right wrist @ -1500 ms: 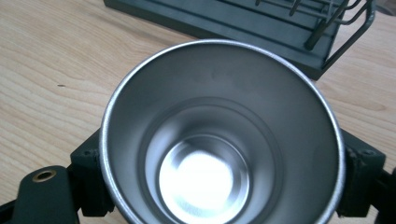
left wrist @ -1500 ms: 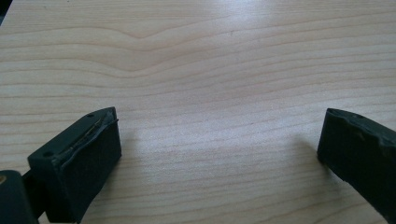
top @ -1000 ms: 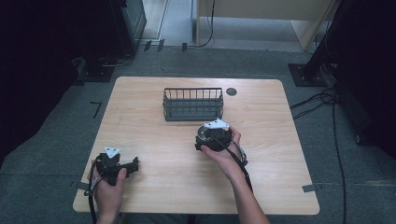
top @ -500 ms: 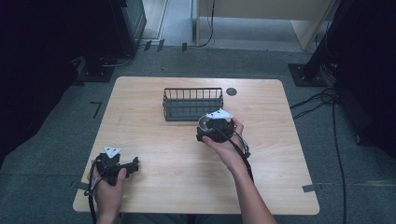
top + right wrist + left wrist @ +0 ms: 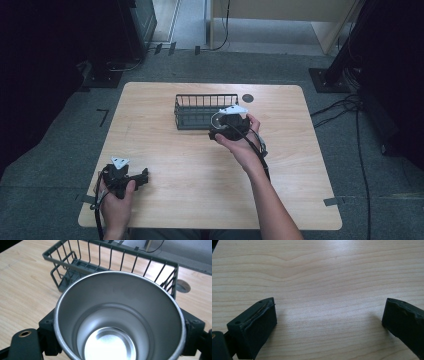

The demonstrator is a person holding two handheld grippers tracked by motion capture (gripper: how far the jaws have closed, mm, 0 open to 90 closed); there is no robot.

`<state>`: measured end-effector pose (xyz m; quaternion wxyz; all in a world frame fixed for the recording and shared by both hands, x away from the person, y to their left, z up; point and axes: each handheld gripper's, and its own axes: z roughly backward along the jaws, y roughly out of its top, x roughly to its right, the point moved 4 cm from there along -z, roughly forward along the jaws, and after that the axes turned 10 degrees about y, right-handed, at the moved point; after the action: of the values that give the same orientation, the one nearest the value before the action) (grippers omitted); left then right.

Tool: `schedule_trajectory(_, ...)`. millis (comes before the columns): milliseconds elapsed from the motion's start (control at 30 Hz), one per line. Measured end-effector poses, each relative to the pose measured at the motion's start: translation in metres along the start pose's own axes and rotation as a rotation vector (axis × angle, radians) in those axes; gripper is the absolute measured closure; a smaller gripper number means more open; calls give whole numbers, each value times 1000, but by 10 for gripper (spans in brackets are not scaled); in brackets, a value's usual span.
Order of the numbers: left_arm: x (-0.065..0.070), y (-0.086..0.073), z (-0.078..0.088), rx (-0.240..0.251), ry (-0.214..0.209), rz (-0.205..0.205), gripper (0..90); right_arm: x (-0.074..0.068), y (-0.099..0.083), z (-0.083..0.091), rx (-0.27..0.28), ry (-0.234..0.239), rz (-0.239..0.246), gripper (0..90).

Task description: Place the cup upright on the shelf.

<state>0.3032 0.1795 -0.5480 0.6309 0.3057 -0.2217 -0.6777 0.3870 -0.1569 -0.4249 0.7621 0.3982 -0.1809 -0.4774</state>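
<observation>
A shiny metal cup (image 5: pixel 120 320) sits between the jaws of my right gripper (image 5: pixel 120 340), which is shut on its sides; the cup's open mouth faces the camera and it is empty. From above, the right gripper (image 5: pixel 229 125) hovers at the front right corner of a dark wire basket (image 5: pixel 200 111), with a sliver of the cup's rim (image 5: pixel 216 118) showing. The basket (image 5: pixel 82 262) lies just beyond the cup and looks empty. My left gripper (image 5: pixel 134 179) rests near the table's front left edge, jaws wide apart over bare wood (image 5: pixel 329 315), holding nothing.
The light wooden table (image 5: pixel 165 155) has a round grommet hole (image 5: pixel 248 98) behind the basket's right end. Cables and dark equipment stands ring the table on the grey floor.
My right gripper has carried the cup away from the person and upward toward the basket's front right corner. The left gripper has stayed still.
</observation>
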Motion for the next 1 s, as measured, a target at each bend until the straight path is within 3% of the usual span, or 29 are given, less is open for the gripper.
schedule_trajectory(600,0,0,0,1,0,2,0,15,61,-5,22,-26,16,159)
schedule_trajectory(1000,0,0,0,0,0,0,0,35,81,-37,4,-51,-18,160)
